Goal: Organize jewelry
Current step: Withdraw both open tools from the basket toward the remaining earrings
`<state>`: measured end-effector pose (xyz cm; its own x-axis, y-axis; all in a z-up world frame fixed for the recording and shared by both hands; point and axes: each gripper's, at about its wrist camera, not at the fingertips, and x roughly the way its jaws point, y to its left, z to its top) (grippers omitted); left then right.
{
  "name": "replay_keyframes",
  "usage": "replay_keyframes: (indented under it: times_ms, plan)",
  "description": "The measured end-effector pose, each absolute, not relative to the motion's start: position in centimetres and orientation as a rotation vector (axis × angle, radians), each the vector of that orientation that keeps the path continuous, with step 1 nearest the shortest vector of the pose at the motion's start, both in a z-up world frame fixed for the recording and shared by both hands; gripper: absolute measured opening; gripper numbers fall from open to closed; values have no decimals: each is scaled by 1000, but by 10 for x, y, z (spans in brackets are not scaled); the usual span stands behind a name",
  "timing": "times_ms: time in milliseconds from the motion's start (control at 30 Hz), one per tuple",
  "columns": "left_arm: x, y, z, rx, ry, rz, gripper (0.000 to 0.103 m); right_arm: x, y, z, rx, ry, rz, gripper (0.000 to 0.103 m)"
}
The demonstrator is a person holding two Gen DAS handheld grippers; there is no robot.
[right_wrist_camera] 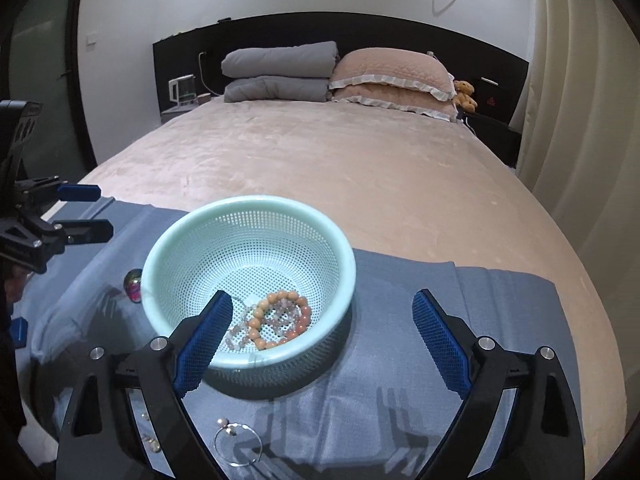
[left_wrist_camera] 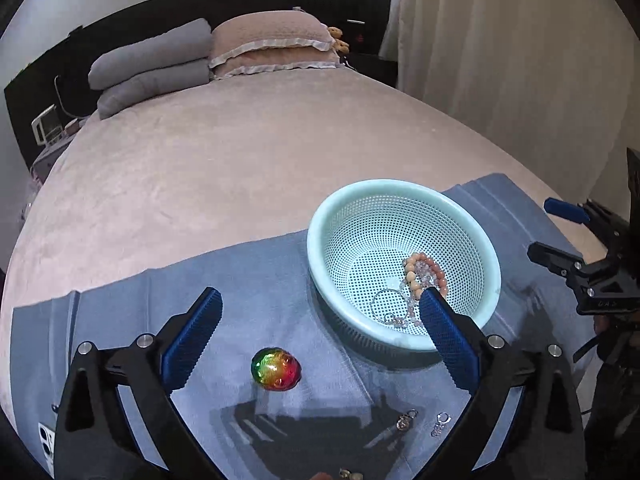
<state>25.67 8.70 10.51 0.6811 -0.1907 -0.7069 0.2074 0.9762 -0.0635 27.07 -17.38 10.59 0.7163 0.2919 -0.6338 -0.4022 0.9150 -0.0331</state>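
A mint perforated basket (left_wrist_camera: 320,220) (right_wrist_camera: 344,256) stands on a blue cloth (left_wrist_camera: 260,272) (right_wrist_camera: 460,292) on the bed. Inside lie an orange bead bracelet (left_wrist_camera: 420,268) (right_wrist_camera: 280,320), a pale bead bracelet (right_wrist_camera: 236,338) and a thin silver hoop (left_wrist_camera: 384,300). A rainbow glass stone (left_wrist_camera: 276,368) (right_wrist_camera: 134,282) lies on the cloth left of the basket. Small silver pieces (left_wrist_camera: 406,420) (left_wrist_camera: 440,424) and a silver hoop bracelet (right_wrist_camera: 238,444) lie near the front edge. My left gripper (left_wrist_camera: 320,308) is open above the cloth, the stone between its fingers. My right gripper (right_wrist_camera: 322,308) is open over the basket's near rim.
The pink bedspread (left_wrist_camera: 240,152) (right_wrist_camera: 360,168) stretches behind the cloth. Grey folded blankets (right_wrist_camera: 280,72) and pink pillows (right_wrist_camera: 392,76) lie at the headboard. Curtains (left_wrist_camera: 520,60) hang on the right. Each gripper shows at the edge of the other's view (left_wrist_camera: 560,236) (right_wrist_camera: 90,212).
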Motion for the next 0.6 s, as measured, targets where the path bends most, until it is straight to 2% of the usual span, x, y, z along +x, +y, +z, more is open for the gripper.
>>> replay_keyframes:
  times_ms: [333, 600]
  plan:
    - [205, 95, 104, 115, 799, -180, 97, 231, -178, 125, -181, 649, 410, 87]
    - [181, 93, 71, 118, 863, -197, 97, 212, -167, 87, -269, 713, 482, 87]
